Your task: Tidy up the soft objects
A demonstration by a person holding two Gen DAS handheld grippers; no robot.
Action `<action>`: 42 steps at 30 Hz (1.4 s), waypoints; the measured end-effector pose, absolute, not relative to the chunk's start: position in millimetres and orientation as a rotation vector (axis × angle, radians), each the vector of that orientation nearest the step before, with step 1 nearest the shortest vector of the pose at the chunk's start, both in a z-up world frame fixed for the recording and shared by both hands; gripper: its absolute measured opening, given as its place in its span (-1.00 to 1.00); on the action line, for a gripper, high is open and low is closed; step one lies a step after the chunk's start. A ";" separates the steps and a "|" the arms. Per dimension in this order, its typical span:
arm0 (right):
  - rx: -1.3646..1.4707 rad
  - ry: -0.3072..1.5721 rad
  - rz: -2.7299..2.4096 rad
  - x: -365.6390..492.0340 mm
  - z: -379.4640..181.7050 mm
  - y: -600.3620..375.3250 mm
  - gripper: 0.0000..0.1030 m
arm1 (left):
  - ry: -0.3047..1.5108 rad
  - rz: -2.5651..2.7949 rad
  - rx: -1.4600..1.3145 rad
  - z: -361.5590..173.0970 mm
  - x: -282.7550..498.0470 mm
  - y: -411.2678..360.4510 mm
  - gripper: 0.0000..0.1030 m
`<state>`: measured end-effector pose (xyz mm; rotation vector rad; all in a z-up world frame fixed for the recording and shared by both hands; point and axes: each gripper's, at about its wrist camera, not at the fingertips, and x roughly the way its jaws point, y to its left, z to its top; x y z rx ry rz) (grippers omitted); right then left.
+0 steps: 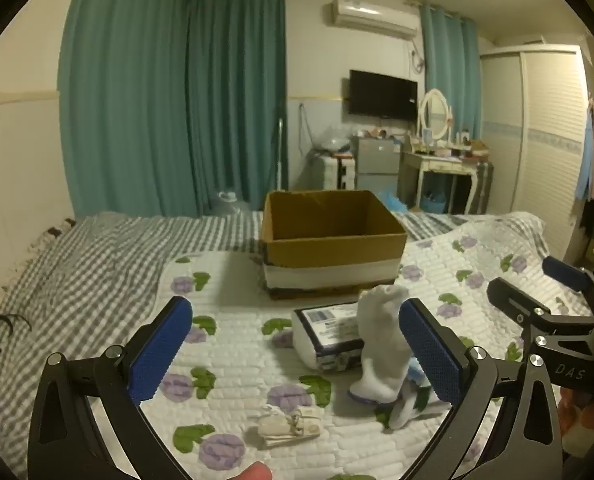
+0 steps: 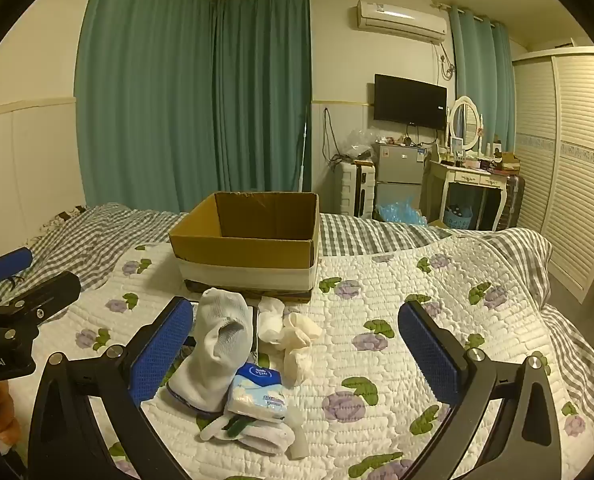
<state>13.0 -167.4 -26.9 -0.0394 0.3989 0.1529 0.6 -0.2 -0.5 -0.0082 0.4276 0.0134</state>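
An open empty cardboard box [image 1: 333, 240] [image 2: 249, 248] stands on the flowered quilt. In front of it lie soft things: an upright white sock [image 1: 383, 344] [image 2: 215, 352], a tissue pack [image 2: 259, 390], a wrapped white packet [image 1: 329, 334], cream socks [image 2: 297, 340], a small cream bundle [image 1: 289, 426] and a white sock with green trim [image 2: 249, 432]. My left gripper [image 1: 297, 352] is open and empty, low over the quilt, its right finger beside the upright sock. My right gripper [image 2: 297, 352] is open and empty, over the sock pile. Each gripper shows at the other view's edge.
The quilt [image 2: 437, 320] lies over a grey checked sheet [image 1: 77, 264]. A black hair clip [image 1: 1, 328] lies on the sheet at left. Beyond the bed stand teal curtains, a small fridge [image 2: 397, 176], a dressing table [image 2: 473, 184] and a wardrobe.
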 end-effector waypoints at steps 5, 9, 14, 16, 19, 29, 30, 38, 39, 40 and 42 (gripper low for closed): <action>-0.052 0.414 0.151 14.3 -28.5 -166.9 1.00 | 0.404 0.025 0.009 0.7 -2.7 -4.1 1.00; -0.049 0.414 0.151 14.3 -29.8 -167.3 1.00 | 0.390 0.039 0.006 1.6 -9.4 -5.1 1.00; -0.053 0.418 0.152 17.8 -30.8 -166.3 1.00 | 0.421 0.033 -0.015 -4.8 1.3 9.9 1.00; -0.052 0.421 0.152 18.8 -31.2 -166.0 1.00 | 0.420 0.031 -0.012 -5.9 1.5 11.5 1.00; -0.052 0.422 0.153 14.7 -31.5 -167.5 1.00 | 0.415 0.034 -0.003 -4.0 0.4 6.3 1.00; -0.056 0.428 0.150 16.5 -32.1 -166.8 1.00 | 0.416 0.029 -0.002 -3.1 1.5 4.3 1.00; -0.056 0.428 0.150 16.2 -32.0 -167.0 1.00 | 0.416 0.028 0.000 -3.0 1.4 4.0 1.00; -0.055 0.430 0.150 16.7 -32.5 -166.6 1.00 | 0.411 0.029 -0.002 -2.7 1.7 3.4 1.00; -0.055 0.431 0.150 16.8 -32.4 -166.5 1.00 | 0.410 0.030 -0.003 -2.3 1.0 3.7 1.00; -0.055 0.431 0.150 16.7 -32.4 -166.5 1.00 | 0.410 0.032 -0.004 -2.0 1.1 3.8 1.00; -0.056 0.431 0.150 16.7 -32.5 -166.3 1.00 | 0.409 0.034 -0.008 -0.8 0.8 4.3 1.00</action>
